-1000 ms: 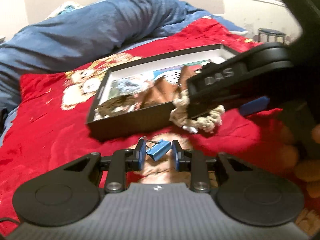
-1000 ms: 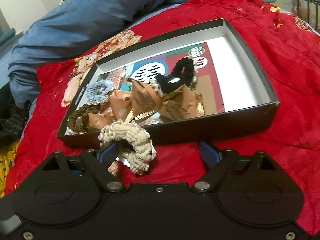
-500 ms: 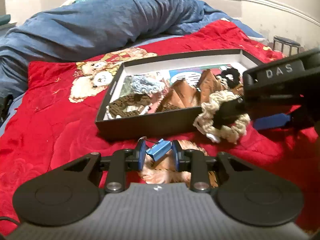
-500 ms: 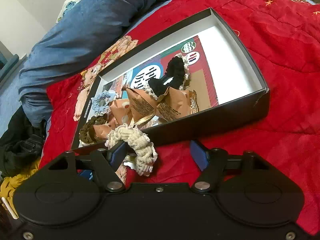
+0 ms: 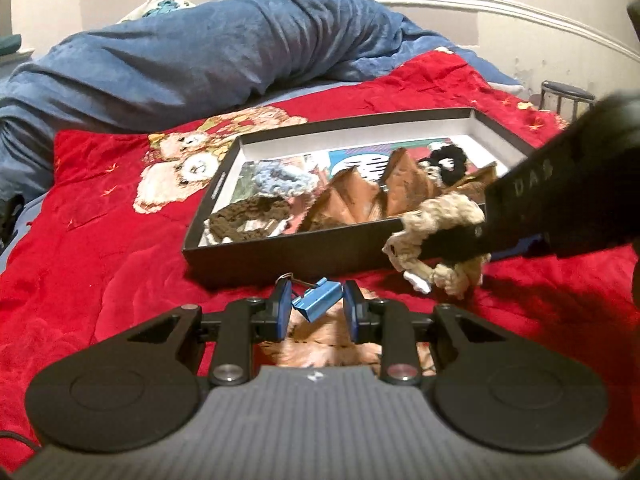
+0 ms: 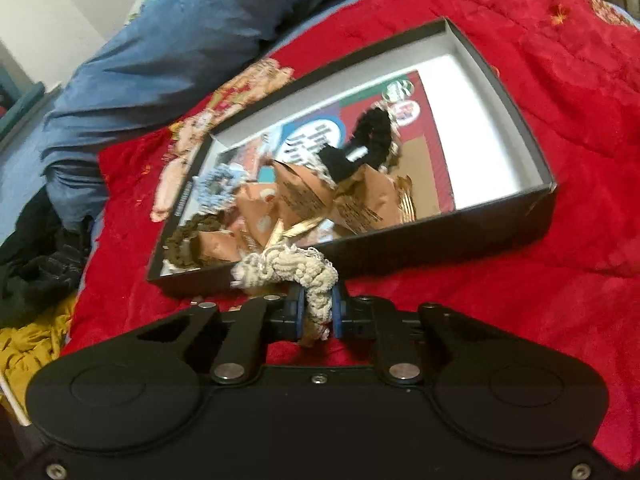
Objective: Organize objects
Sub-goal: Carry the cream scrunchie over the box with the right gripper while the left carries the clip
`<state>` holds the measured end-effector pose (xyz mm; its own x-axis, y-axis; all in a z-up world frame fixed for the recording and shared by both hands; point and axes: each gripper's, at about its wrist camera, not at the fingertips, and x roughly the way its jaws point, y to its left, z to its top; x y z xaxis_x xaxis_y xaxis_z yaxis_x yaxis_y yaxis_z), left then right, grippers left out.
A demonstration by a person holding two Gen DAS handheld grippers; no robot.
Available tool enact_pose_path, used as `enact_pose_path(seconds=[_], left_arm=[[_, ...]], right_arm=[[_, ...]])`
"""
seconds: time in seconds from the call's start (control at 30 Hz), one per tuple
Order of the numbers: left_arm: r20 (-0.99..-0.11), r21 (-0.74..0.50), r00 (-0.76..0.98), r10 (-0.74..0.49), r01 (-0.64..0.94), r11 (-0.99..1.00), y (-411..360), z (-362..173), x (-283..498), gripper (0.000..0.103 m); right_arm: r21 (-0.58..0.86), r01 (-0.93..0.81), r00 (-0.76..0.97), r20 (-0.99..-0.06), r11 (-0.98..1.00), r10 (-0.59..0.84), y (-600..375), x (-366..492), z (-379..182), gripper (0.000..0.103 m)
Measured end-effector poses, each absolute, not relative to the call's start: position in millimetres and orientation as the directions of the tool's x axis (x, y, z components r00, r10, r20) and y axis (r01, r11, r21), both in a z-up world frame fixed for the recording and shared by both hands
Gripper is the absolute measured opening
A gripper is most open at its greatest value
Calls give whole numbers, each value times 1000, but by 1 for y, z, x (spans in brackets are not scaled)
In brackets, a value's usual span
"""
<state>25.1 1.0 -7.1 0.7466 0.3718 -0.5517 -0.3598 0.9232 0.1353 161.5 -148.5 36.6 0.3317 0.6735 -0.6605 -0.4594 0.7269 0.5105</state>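
A black shallow box point(image 5: 280, 256) point(image 6: 440, 240) lies on the red bedspread. It holds brown paper packets point(image 5: 360, 196) point(image 6: 304, 196), a light blue scrunchie point(image 5: 280, 176), a dark brown scrunchie point(image 5: 248, 220) and a black scrunchie point(image 6: 364, 140). My left gripper point(image 5: 316, 308) is shut on a blue binder clip point(image 5: 318, 303), just in front of the box's near wall. My right gripper point(image 6: 316, 312) is shut on a cream crocheted scrunchie point(image 6: 296, 272) point(image 5: 440, 240), held at the box's near wall.
A red bedspread point(image 5: 100, 248) with a teddy bear picture covers the bed. A rolled blue blanket point(image 5: 200, 52) lies behind the box. Dark and yellow clothes point(image 6: 36, 280) lie at the left bed edge. A metal stool point(image 5: 568, 96) stands at the far right.
My right gripper has closed on the cream scrunchie; its jaws were wide apart before. The left gripper keeps holding the clip and has tilted up slightly.
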Motion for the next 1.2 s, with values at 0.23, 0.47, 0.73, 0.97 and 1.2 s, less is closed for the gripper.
enact_pose_path(seconds=[0.23,0.47,0.73,0.97,1.2], left_arm=[[-446,108,832,331,-317,942,-6,12,15,31],[-332,126,884,330,-305,944,2,31,21,31],[-408,75,872,272,-265,961,39,41,52,31],[-476,39,834,278,-296,955,56,21,65,31],[-497,23,819,286,-317,948,60,14,69,31]], right_arm=[[565,-470,369,-573,679,732,-170,160,65,13],[578,-455,483,-479,677,733,-191,173,97,13],[541,-417,599,-441,730,669,-210,184,112,13],[514,-393,605,-480,763,635,-198,192,103,13],[489,-431,556,-518,758,650,-174,189,90,13]])
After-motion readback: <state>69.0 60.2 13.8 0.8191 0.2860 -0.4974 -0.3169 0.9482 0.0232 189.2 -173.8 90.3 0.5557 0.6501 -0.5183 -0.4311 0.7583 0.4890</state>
